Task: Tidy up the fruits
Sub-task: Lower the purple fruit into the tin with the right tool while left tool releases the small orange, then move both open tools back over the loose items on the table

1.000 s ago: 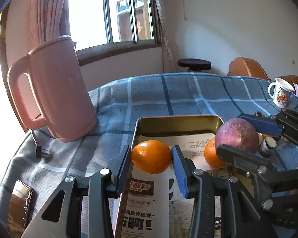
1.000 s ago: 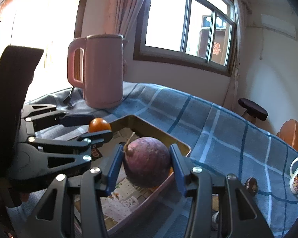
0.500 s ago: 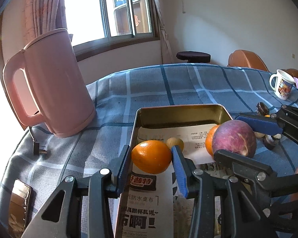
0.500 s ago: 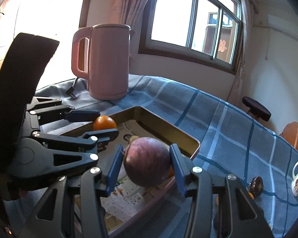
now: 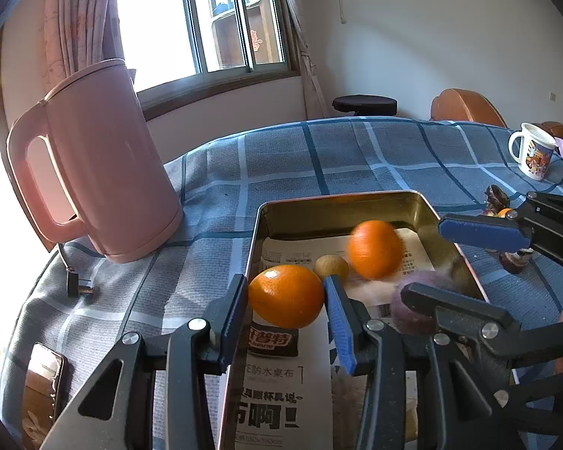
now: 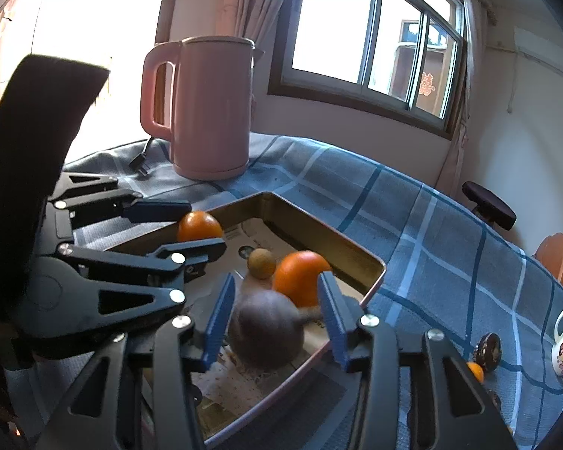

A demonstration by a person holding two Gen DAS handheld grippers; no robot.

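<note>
Left wrist view: pink kettle (image 5: 105, 165) stands at left on the checked tablecloth (image 5: 319, 157). At lower centre, the left gripper (image 5: 284, 285) clamps an orange (image 5: 285, 298), both pads pressed to its sides, over the near left edge of the paper-lined metal tray (image 5: 341, 202).

Right wrist view: the right gripper (image 6: 277, 288) has just been closing slightly. The purple fruit (image 6: 264, 332) (blurred) sits low in the tray between its fingers, clear of the right-hand pad and not gripped. A second orange (image 6: 298, 275) and a small brown fruit (image 6: 261, 262) lie just beyond.
</note>
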